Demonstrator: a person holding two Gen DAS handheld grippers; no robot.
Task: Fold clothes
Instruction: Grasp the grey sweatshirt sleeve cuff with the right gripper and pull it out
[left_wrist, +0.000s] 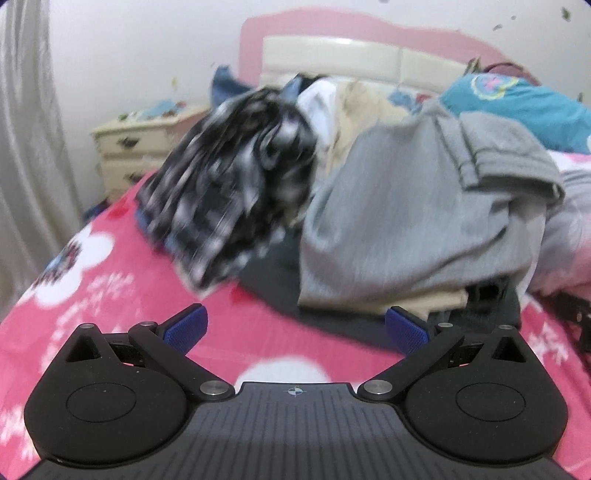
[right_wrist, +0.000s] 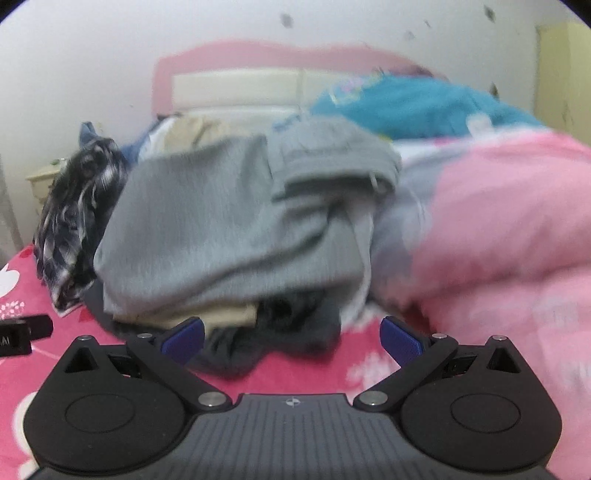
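A heap of unfolded clothes lies on a bed with a pink flowered sheet (left_wrist: 122, 280). A grey garment (left_wrist: 406, 221) lies on top of the heap, and it also shows in the right wrist view (right_wrist: 229, 221). A black-and-white patterned garment (left_wrist: 229, 192) lies to its left, also in the right wrist view (right_wrist: 74, 221). Dark and beige clothes (right_wrist: 280, 325) stick out under the grey one. My left gripper (left_wrist: 295, 328) is open and empty, just short of the heap. My right gripper (right_wrist: 291, 336) is open and empty, its fingers at the dark cloth's edge.
A pink quilt (right_wrist: 498, 240) is bunched to the right of the heap. A teal blanket (left_wrist: 517, 99) lies near the pink and cream headboard (left_wrist: 351, 55). A cream nightstand (left_wrist: 140, 147) stands left of the bed. The left gripper's tip (right_wrist: 22, 332) shows at the right wrist view's left edge.
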